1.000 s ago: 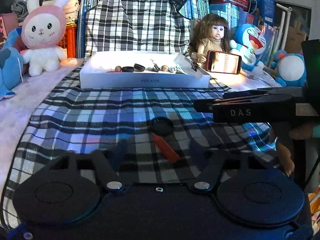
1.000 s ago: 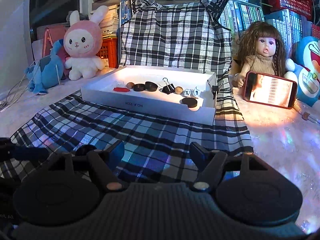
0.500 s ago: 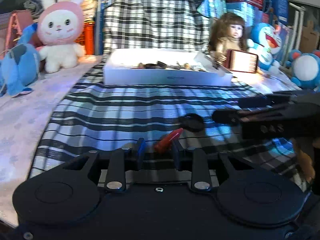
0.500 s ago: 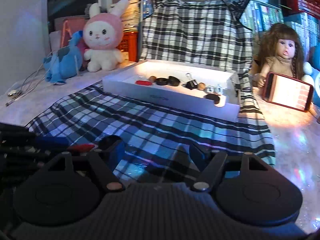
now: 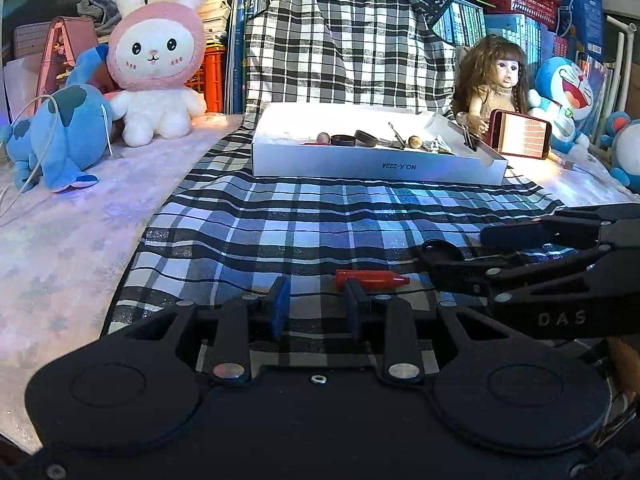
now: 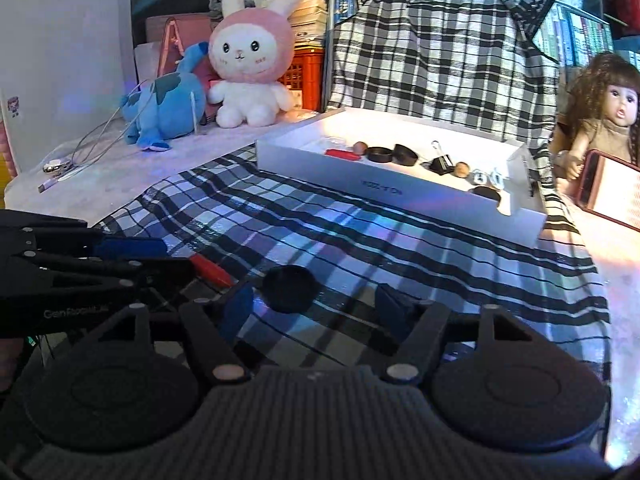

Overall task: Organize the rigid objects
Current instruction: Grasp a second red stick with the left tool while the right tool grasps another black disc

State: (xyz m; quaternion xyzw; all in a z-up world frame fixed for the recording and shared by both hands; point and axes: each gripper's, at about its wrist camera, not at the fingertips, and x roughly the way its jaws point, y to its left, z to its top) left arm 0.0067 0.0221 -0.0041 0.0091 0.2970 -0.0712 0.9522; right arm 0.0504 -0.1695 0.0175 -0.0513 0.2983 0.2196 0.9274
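Observation:
A small red cylinder (image 5: 374, 279) lies crosswise on the plaid cloth at my left gripper (image 5: 315, 305). Its left end rests at the right fingertip (image 5: 352, 300), and bare cloth shows between the nearly shut pads. From the right wrist view, the red cylinder (image 6: 212, 269) sticks out past my left gripper (image 6: 176, 258). A black disc (image 6: 288, 288) lies flat between the tips of my right gripper (image 6: 316, 308), nearer the left finger. Its jaws are closing and no pad touches the disc. The white box (image 5: 376, 166) stands farther back.
The white box (image 6: 400, 196) holds several small items: dark rings, a binder clip, round nuts, a red piece. A pink bunny plush (image 5: 156, 64) and blue plush (image 5: 64, 136) sit left. A doll (image 5: 496, 80) and lit phone (image 5: 520, 138) stand right. Books line the back.
My left jaws closed in, and the red cylinder swung from pointing away to lying crosswise. My right gripper came in from the right and now straddles the black disc, with its jaws narrower.

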